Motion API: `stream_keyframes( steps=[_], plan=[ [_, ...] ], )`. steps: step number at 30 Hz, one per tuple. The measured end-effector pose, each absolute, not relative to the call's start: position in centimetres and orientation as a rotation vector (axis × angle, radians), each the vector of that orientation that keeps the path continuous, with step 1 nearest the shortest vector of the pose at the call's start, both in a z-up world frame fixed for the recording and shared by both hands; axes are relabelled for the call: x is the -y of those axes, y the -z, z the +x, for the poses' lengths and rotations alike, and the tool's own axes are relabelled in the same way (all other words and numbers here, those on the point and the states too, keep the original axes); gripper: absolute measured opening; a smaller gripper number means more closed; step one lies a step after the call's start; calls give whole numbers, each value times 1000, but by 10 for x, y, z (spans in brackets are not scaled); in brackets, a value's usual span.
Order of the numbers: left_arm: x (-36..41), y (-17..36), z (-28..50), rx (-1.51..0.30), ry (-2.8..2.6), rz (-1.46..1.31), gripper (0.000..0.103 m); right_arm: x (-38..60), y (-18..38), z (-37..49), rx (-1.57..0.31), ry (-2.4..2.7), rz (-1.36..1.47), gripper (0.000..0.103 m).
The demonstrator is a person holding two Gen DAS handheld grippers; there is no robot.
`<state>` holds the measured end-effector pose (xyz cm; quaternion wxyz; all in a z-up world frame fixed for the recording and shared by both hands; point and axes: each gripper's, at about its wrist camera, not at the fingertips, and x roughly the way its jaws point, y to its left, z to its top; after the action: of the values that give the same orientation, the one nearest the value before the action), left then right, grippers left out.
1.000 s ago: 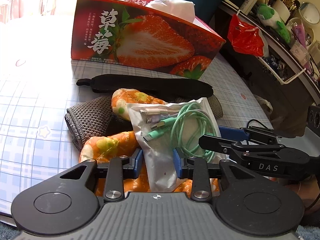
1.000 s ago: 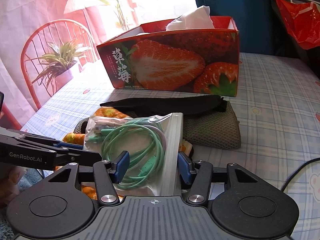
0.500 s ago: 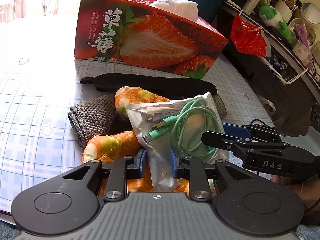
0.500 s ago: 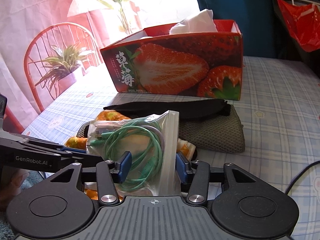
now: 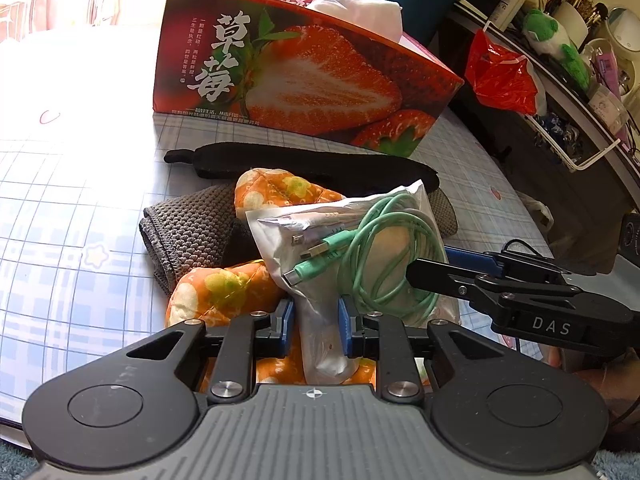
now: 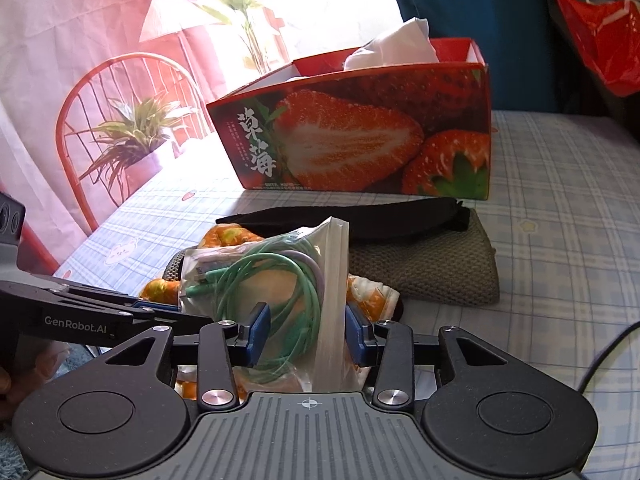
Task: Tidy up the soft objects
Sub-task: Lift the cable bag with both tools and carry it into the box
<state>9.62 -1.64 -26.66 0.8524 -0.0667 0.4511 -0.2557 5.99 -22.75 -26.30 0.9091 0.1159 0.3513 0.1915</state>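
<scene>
A clear zip bag of green cables (image 5: 360, 248) stands lifted above an orange flowered cloth (image 5: 224, 292), a grey knitted cloth (image 5: 192, 232) and a black strap (image 5: 304, 164). My left gripper (image 5: 316, 320) is shut on the bag's lower corner. My right gripper (image 6: 308, 332) is shut on the bag's other side (image 6: 288, 280). The right gripper also shows in the left wrist view (image 5: 448, 268). The strawberry box (image 5: 300, 76) stands behind, with white tissue (image 5: 360, 12) in it.
A checked tablecloth (image 6: 560, 200) covers the table. A red plastic bag (image 5: 500, 76) hangs at the right by a cluttered shelf (image 5: 580, 92). A red chair (image 6: 120, 128) and a potted plant (image 6: 136, 148) stand at the left. A black cord (image 6: 608, 356) lies near right.
Both grippers have closed in on the cable bag. The bag has risen and stands more upright. Both views have moved slightly closer to the box.
</scene>
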Motion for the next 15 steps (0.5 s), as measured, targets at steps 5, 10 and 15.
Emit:
stream_keyframes(
  steps=[5,10,15],
  plan=[
    [16,268,96,-951,538,-151,24,226,263,59,-719,-394,243,37],
    [12,261,94,-926,549,-168,24,224,253,54,-685,-406,208,34],
    [10,248,91,-863,573,-168,24,226,239,51,-638,-417,200,34]
  ],
)
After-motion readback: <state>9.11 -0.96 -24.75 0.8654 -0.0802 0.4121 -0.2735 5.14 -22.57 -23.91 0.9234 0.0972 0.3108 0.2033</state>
